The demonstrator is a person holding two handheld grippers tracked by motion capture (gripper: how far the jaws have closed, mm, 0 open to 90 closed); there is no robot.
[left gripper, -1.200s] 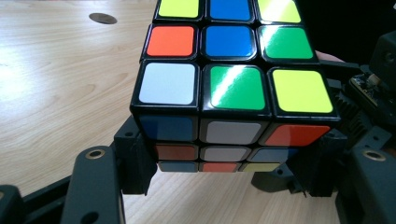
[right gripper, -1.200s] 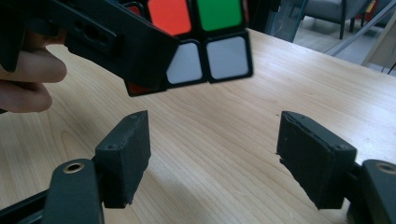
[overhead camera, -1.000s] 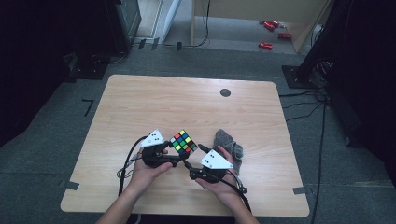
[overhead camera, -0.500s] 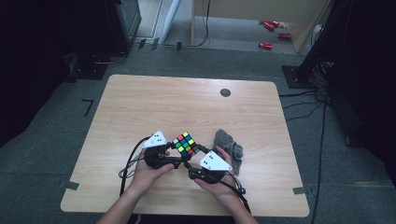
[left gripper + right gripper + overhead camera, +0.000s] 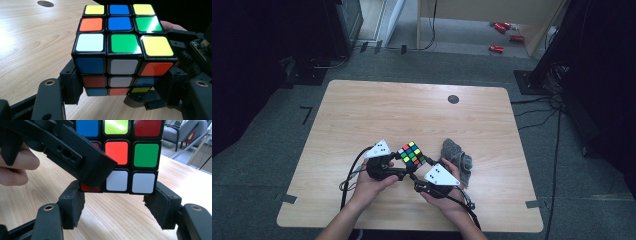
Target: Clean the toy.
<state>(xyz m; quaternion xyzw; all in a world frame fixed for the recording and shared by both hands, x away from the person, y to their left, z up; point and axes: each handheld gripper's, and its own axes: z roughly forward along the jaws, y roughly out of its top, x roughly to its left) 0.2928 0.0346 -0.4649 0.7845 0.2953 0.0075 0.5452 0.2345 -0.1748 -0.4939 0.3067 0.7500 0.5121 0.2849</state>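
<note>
Near the front edge of the counter (image 5: pixel 362 105), a scrambled puzzle cube (image 5: pixel 412 154) is being held up just off the wood between the two sets of tongs. The left tongs (image 5: pixel 398 161) are clamping the cube across its lower layers, their black pads pressing on opposite faces in the left gripper view (image 5: pixel 117 62), though that clamp has just been easing a little. The right tongs (image 5: pixel 421 172) are closing in from the other side: in the right gripper view their jaws are standing on either side of the cube's bottom row (image 5: pixel 130 157), the left pad about touching a corner, the right pad still showing a sliver of gap, so nothing is gripped there yet. A crumpled grey cloth (image 5: pixel 457 159) is lying just beside the right hand (image 5: pixel 443 192).

By my reading, the step in hand is setting up a layer turn. To do it well, the right tongs should be seating squarely on one single layer, pads flat and centred, while the left ones are firming up on the remaining layers so the cube is not slipping or twisting askew.
</note>
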